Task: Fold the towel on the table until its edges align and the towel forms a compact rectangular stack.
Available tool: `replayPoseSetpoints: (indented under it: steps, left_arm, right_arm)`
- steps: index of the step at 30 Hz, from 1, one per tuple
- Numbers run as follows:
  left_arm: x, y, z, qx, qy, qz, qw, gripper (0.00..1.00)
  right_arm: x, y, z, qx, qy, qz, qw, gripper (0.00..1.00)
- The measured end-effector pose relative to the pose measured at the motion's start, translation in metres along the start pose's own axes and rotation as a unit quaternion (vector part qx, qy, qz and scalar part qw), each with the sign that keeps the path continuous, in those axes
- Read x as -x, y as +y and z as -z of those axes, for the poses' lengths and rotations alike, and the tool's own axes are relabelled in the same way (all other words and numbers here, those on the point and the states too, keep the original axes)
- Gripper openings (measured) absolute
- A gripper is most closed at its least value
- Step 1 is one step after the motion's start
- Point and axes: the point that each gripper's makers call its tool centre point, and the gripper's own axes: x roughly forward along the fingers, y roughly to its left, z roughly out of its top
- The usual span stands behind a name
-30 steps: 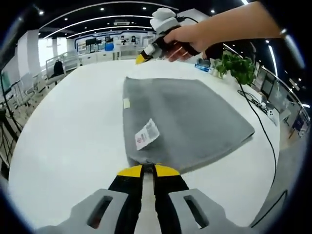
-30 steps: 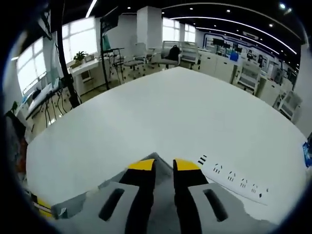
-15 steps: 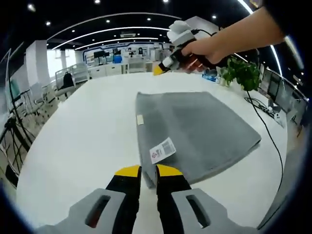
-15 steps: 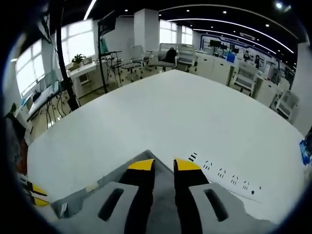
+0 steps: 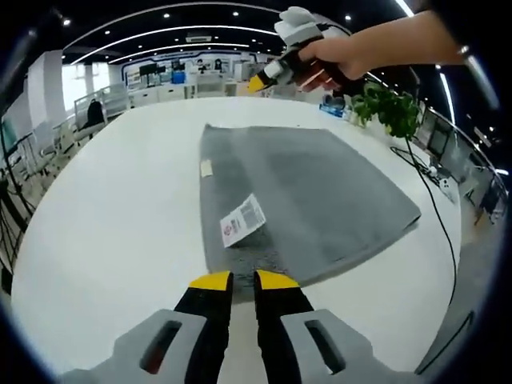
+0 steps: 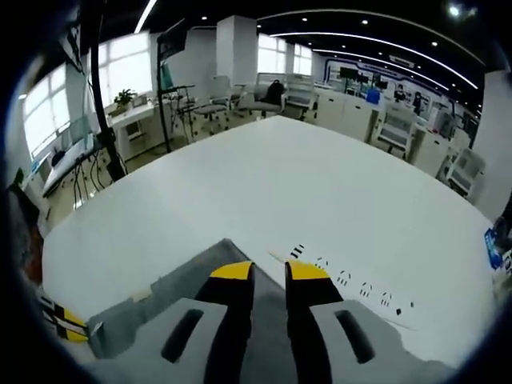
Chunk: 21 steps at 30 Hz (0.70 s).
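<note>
A white round table (image 5: 104, 232) carries a folded grey towel (image 5: 320, 200), with a potted plant (image 5: 388, 108) beyond the towel's far corner.

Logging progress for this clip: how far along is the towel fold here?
Done: the grey towel lies flat on the white table as a rectangle, apparently folded at least once, its label facing up.
In hand: nothing clearly gripped. The left gripper sits at the near edge with its jaws a narrow gap apart; the right gripper hangs above the far edge.
Left: probably further folds for a compact stack.
</note>
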Motion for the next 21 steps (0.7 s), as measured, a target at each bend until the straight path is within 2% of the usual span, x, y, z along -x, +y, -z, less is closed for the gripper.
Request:
replayPoseSetpoints:
  steps: [8,14,17,21]
  left_arm:
    - [0.005,0.000,-0.016,0.000,-0.014,-0.011,0.9999,0.11]
    - [0.010,-0.010,-0.026,-0.007,-0.024,-0.005,0.9997,0.11]
    - [0.015,-0.016,-0.033,-0.014,-0.035,-0.005,0.9993,0.11]
    - [0.013,-0.022,-0.031,-0.024,-0.032,-0.002,0.9992,0.11]
  right_arm:
    - [0.007,-0.008,0.002,-0.006,0.002,0.003,1.0000,0.15]
    - [0.013,-0.013,-0.006,-0.012,-0.008,-0.001,0.9999,0.21]
    - [0.018,-0.017,-0.001,-0.017,-0.007,-0.002,0.9998,0.24]
    - [0.021,-0.022,0.004,-0.021,-0.004,-0.001,0.9998,0.25]
